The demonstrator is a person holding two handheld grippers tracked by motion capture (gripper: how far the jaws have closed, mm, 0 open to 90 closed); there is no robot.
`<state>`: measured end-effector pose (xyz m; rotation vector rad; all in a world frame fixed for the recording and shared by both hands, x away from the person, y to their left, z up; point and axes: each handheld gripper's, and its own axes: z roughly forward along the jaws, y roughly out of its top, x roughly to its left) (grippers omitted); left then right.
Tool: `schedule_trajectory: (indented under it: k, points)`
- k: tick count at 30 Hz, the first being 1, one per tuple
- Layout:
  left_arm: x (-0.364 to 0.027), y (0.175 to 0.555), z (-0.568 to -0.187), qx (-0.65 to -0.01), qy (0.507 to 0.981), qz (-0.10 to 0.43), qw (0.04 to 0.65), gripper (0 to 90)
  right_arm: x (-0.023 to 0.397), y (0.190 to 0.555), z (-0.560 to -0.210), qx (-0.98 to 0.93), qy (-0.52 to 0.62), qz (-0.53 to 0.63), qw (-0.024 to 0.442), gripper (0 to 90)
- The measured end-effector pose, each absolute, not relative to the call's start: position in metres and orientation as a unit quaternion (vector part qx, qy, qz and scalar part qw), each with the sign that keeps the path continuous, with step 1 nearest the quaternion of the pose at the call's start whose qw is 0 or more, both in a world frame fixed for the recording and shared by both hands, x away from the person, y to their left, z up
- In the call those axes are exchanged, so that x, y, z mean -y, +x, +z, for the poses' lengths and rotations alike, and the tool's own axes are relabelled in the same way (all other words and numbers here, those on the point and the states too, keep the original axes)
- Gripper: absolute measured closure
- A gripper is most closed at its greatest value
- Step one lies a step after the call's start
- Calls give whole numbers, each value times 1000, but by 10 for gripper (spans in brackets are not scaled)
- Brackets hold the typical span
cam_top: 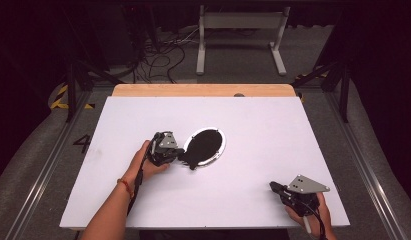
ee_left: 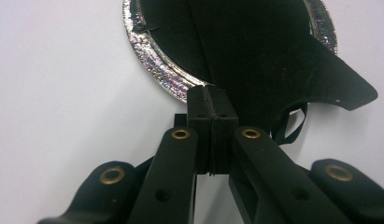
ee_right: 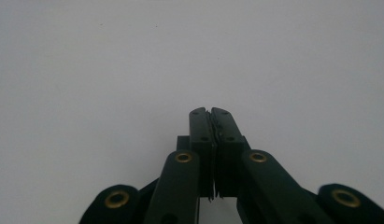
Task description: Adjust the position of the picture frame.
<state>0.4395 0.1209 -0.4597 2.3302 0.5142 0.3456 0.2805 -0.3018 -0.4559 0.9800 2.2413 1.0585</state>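
Near the table's (cam_top: pixel 143 115) middle, your left gripper (ee_left: pixel 211 95) is pinching the black cloth's (ee_left: pixel 264 56) edge over the silver plate (ee_left: pixel 152 70); your right gripper (ee_right: pixel 210 112) is resting closed, empty.

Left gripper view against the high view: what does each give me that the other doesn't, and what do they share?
Close up, the left gripper view brings out the glittery silver rim of the plate, a thin strap loop on the black cloth, and the left gripper shut at the cloth's edge; whether it pinches the cloth is unclear. The high view adds the right gripper at the table's near right corner, both forearms, and floor cables. Shared: plate, cloth, left gripper, white tabletop.
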Motion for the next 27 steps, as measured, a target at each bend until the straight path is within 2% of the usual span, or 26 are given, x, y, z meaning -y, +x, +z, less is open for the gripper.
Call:
schedule_trajectory:
  k: [18, 27]
  points:
    - [-114, 434, -460, -186, 905, 131, 359, 900, 306, 280, -457, -816, 361, 388, 232, 884]
    - [-102, 427, -459, -160, 912, 128, 356, 900, 308, 282, -457, -815, 364, 388, 230, 885]
